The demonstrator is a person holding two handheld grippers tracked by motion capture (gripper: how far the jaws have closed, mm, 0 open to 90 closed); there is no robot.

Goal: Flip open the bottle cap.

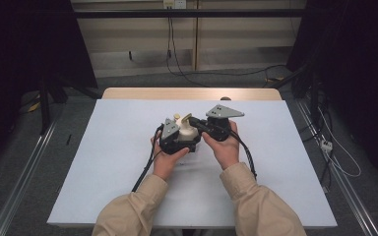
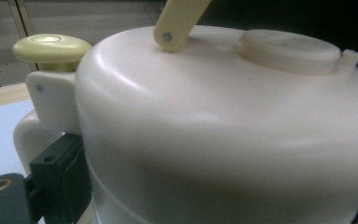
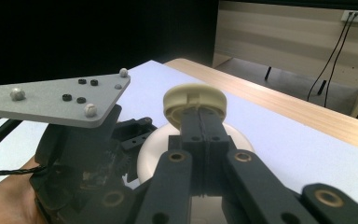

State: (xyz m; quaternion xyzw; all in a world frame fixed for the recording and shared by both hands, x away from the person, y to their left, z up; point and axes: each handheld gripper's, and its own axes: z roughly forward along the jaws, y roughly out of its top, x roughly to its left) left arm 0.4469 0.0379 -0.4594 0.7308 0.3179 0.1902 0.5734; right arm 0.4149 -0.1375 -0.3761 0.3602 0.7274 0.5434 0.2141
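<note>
Cream plastic jug (image 1: 187,131), smooth and slippery: left fingers (image 2: 51,172) clamp its body, right fingers (image 3: 200,140) closed at the lid (image 3: 194,100).

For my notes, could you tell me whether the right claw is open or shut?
Shut: the right claw has its jaws pressed together on the yellow handle above the cream pot.

Both hands meet mid-table, left tool (image 1: 174,133) beside right tool (image 1: 207,129), whose jaws are closed.

Tan sleeves (image 1: 256,206); black grippers, left gripper (image 1: 176,137) and right gripper (image 1: 215,129), each topped behind the fingers by a grey screw-studded plate (image 3: 60,100).
</note>
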